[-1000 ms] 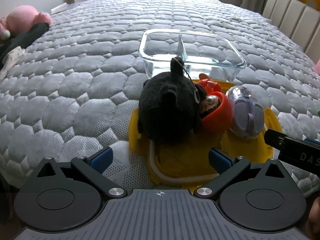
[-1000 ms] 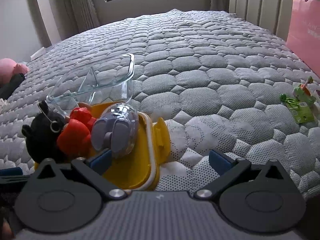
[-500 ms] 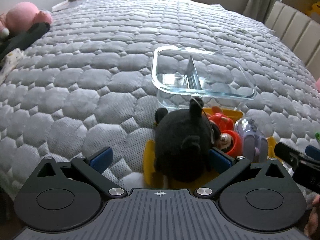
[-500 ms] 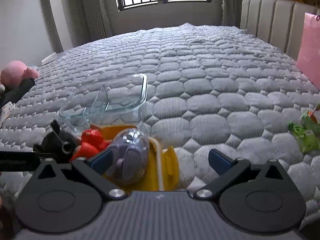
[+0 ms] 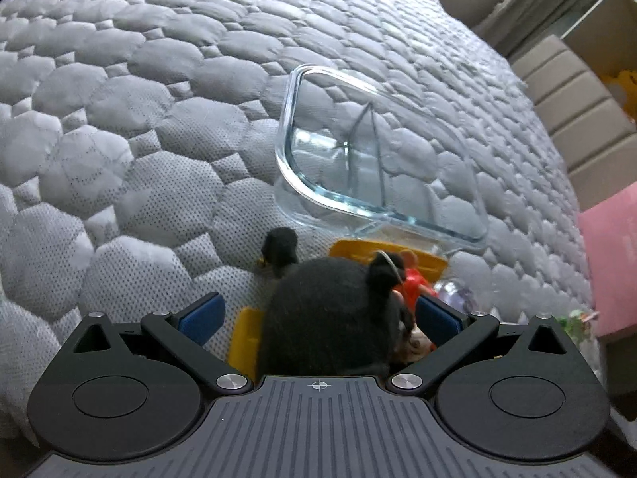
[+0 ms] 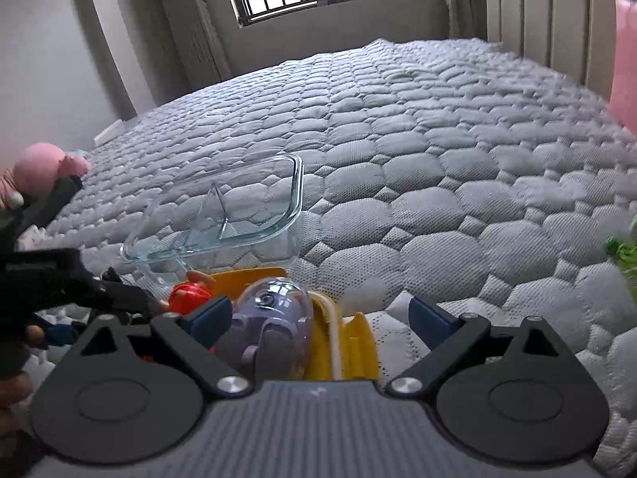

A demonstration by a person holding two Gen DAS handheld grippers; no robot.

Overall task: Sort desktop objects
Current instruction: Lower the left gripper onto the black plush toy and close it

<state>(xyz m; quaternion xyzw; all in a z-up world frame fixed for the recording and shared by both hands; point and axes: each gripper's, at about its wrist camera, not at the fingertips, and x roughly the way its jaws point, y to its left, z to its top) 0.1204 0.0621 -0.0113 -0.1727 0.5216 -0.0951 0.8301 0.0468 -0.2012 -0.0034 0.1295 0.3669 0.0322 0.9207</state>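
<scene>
Left wrist view: the left claw (image 5: 318, 314) is spread wide, its blue pads either side of a black plush toy (image 5: 330, 318) without pressing it. The plush sits on a yellow lid (image 5: 245, 338) beside a red figurine (image 5: 412, 285) and a clear capsule toy (image 5: 454, 292). Just beyond lies an empty divided glass container (image 5: 382, 159) on the quilted grey bed (image 5: 139, 119).

Right wrist view: the right claw (image 6: 320, 312) is also open and grips nothing; the capsule toy (image 6: 270, 318) lies near its left pad, on the yellow lid (image 6: 350, 346). The red figurine (image 6: 187, 296) is left of it, the glass container (image 6: 223, 215) behind. A pink plush (image 6: 43, 165) rests at the bed's far left edge.
</scene>
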